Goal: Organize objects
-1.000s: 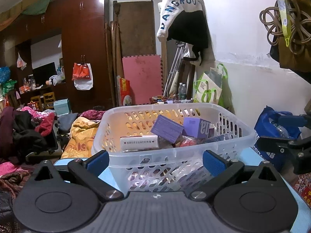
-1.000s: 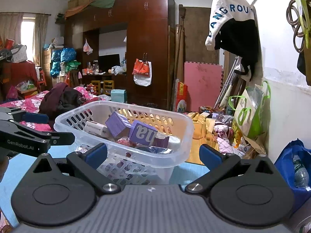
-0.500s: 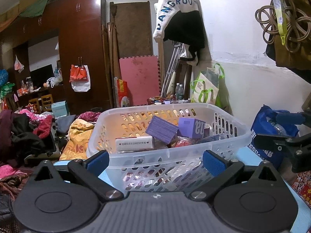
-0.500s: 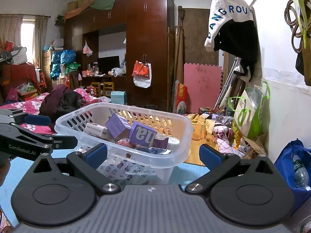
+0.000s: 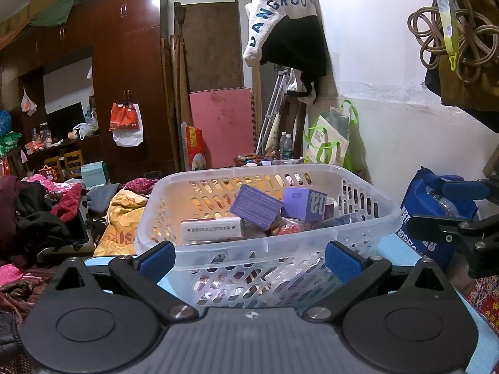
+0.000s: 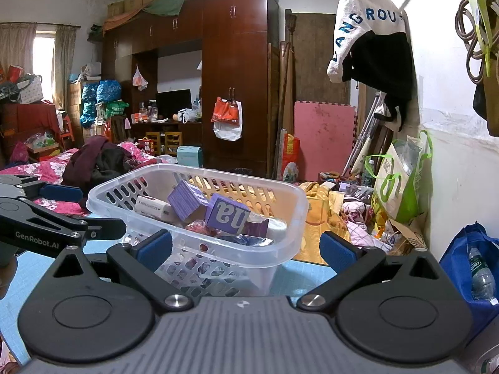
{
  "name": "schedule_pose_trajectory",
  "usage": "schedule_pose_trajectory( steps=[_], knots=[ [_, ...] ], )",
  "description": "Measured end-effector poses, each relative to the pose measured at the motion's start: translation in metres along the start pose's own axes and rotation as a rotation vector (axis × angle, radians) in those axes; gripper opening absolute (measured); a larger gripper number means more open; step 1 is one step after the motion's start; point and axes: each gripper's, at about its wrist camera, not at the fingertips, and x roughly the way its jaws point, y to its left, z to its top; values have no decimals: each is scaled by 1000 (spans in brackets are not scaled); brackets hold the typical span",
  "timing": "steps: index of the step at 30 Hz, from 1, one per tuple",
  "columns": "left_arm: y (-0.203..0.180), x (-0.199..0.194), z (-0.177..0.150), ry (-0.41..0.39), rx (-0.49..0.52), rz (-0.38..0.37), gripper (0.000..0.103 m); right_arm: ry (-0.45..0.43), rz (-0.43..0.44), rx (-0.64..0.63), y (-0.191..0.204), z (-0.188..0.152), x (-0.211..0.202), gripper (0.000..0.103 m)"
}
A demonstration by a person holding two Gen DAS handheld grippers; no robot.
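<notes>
A clear plastic basket (image 5: 312, 240) stands on a light blue table top and also shows in the right wrist view (image 6: 290, 243). It holds two purple boxes (image 5: 254, 205) (image 6: 226, 215), a white box (image 5: 210, 229) and some wrapped items. My left gripper (image 5: 249, 257) is open and empty, just in front of the basket's near wall. My right gripper (image 6: 246, 251) is open and empty, in front of the basket's right corner. Each gripper shows at the edge of the other's view.
The blue table (image 6: 299, 275) ends just past the basket. A blue bag (image 6: 467, 268) with a bottle sits to the right by the white wall. Clothes, bags and a wardrobe (image 6: 237, 78) fill the room behind.
Both grippers have drifted slightly; the basket sits a little lower and more to the left in the left wrist view. Both stay open.
</notes>
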Motion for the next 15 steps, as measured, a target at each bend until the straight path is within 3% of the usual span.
schedule_pose_trajectory(
  steps=[15],
  knots=[
    [-2, 2, -1, 5, -5, -1, 103, 2, -1, 3, -1, -1, -1, 103]
  ],
)
